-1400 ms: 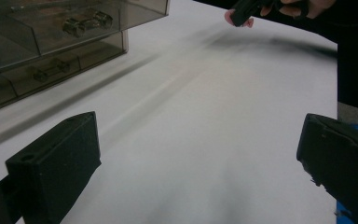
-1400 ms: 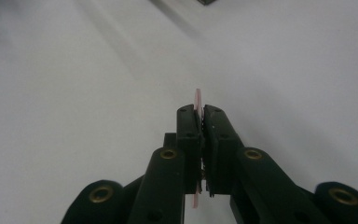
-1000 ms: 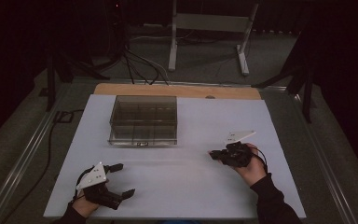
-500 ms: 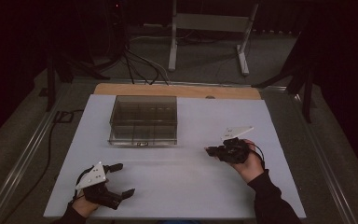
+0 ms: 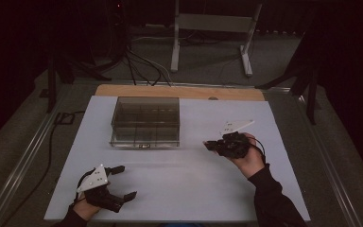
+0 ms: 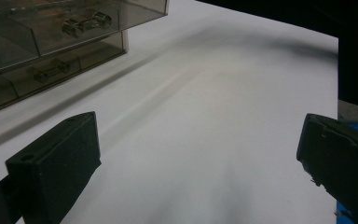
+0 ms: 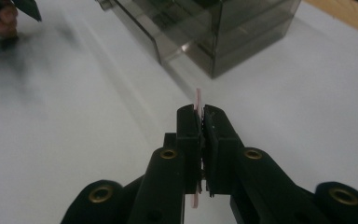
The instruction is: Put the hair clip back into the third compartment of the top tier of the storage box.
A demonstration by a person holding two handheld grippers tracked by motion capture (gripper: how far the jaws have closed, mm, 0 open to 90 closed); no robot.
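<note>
The right gripper [image 7: 200,116] pinches a thin pink strip [image 7: 198,99] edge-on; near the table's front edge the left gripper [image 5: 123,182] gapes wide. That strip could slip before reaching the drawer box [image 5: 145,121].

My right gripper [image 5: 209,145] sits right of the drawer box [image 5: 145,121], jaws pointing at its front corner, thin card [image 7: 197,100] clamped between them. Box lies ahead and left of my left gripper [image 5: 125,182]. Both are on the sheet [image 5: 189,189]; board edge [image 5: 179,91] behind the box.

Smoky glossy plastic drawer box [image 5: 145,121], matt white tabletop [image 5: 194,184], thin pink strip [image 7: 197,100]
</note>
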